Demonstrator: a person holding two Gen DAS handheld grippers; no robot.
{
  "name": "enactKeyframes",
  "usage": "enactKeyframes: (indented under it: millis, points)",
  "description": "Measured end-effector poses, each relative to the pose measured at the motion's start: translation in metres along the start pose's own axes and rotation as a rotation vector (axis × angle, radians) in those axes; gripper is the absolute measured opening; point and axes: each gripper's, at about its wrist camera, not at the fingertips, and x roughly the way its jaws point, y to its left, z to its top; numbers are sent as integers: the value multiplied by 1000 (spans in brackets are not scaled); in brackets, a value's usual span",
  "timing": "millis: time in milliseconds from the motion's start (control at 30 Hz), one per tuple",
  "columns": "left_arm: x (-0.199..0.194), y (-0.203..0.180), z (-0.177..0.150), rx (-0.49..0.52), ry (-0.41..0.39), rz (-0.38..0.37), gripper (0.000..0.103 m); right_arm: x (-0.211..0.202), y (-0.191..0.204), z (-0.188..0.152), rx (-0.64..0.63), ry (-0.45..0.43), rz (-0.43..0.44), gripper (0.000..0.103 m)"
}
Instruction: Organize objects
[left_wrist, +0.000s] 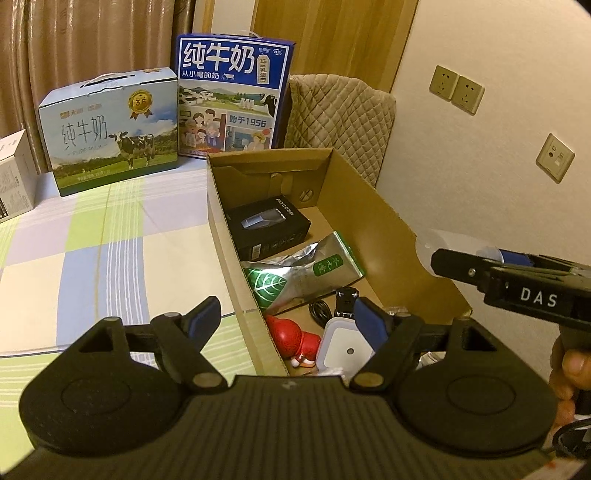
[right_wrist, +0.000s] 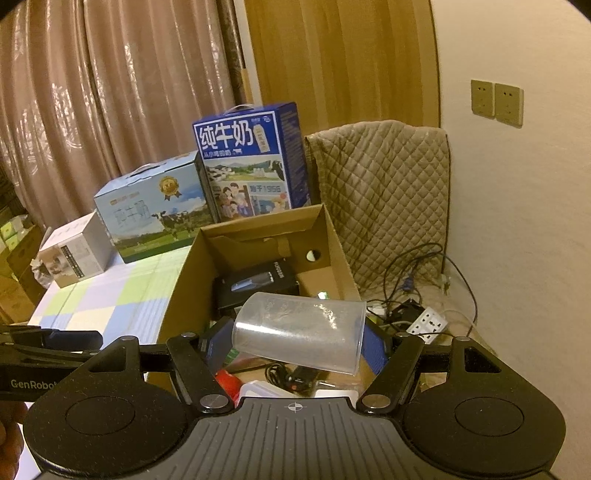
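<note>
Clear plastic, a measuring cup (right_wrist: 301, 334) lay on its side at the centre of the right wrist frame, pinched between the right gripper's (right_wrist: 295, 345) blue fingers (right_wrist: 375, 349) above the open cardboard box (right_wrist: 334, 236). Inside the box sat a black carton (left_wrist: 267, 227), a silver-green pouch (left_wrist: 303, 271), a red figure (left_wrist: 293, 338) and a white square device (left_wrist: 345, 345). Lower centre of the left wrist frame, the left gripper (left_wrist: 286, 319) stood spread wide, empty, straddling the box's left wall. Two milk cartons (left_wrist: 110, 129) stood behind, upper left.
</note>
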Motion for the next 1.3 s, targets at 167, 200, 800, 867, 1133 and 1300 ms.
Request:
enactKeyframes:
  millis: [167,200,800,867,1133,1300]
  points:
    - [-1,2,-1,-3,-1,0,78,5,4,3,3,-2,5,68]
    - [-1,3,0,-3,-2,1,78,5,5,4,5,-3,8,68]
    - [-32,26,-30,-64,-12,55,99,-9,-2,3,101,-54,48,80]
    - [-39,27,-36,-72,-9,61,101,-17,-1,-3,107,-51,48,80]
    - [-70,22,-61,-87,-11,76,102,-50,13,-25,85,-20,33,80]
    - [-92,11,-75,-74,-23,96,102,-70,25,-43,35,9,31,80]
